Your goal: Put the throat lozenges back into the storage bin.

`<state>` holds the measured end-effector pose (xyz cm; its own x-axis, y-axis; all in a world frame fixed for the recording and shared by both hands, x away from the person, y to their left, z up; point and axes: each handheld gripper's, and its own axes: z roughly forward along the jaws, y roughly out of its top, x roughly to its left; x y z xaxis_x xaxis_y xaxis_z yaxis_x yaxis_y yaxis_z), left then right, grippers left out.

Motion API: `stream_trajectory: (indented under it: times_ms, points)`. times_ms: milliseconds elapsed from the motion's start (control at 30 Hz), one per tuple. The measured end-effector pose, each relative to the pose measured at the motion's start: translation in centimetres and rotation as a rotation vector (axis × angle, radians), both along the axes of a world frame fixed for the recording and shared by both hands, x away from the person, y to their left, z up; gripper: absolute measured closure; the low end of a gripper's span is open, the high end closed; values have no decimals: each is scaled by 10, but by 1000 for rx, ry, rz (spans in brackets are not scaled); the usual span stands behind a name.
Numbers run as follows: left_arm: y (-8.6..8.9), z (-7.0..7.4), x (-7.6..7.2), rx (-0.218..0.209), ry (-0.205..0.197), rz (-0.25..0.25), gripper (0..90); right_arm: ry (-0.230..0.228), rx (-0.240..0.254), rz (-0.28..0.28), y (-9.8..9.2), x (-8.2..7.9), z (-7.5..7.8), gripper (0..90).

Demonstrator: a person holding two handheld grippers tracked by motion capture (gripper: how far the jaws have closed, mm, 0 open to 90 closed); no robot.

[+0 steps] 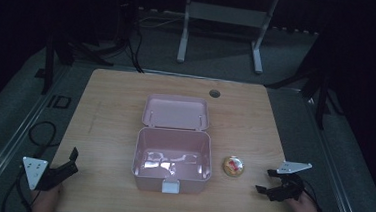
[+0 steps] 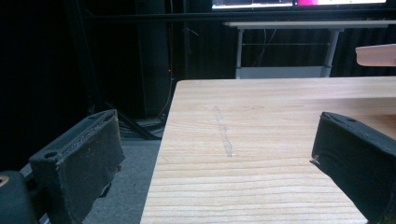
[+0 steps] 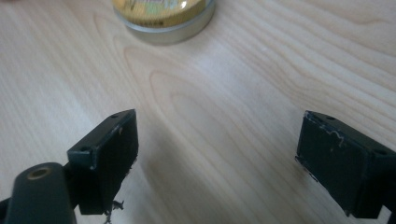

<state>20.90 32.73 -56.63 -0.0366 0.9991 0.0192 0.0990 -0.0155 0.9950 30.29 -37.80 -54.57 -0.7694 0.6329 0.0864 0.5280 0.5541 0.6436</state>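
A wooden table carried a pink storage box at its centre, lid thrown back toward 12 o'clock and the inside looking bare apart from reflections. A small round yellow tin sat on the table just beside the box, at its 3 o'clock, apart from it. Judging by this layout, the job was barely begun: the box was open and ready, but the tin had yet to be picked up and placed inside. The right tool hovered near the tin (at the tin's 4 o'clock), jaws spread wide, gripping nothing, the tin lying ahead of them. The left tool waited at the table's 8 o'clock edge, jaws likewise wide apart and empty.
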Motion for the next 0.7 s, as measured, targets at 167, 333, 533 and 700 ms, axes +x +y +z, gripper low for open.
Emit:
stream_trajectory:
  times_ms: [167,333,533,700]
  points:
    - [0,0,0,0,0,-1,24,46,-147,55,8,2,10,124]
    - [0,0,0,0,0,-3,24,169,-394,160,25,7,23,123]
    - [0,0,0,1,0,-4,24,297,-620,241,40,12,30,123]
    - [0,0,0,1,-1,-6,24,347,-689,259,46,16,35,125]
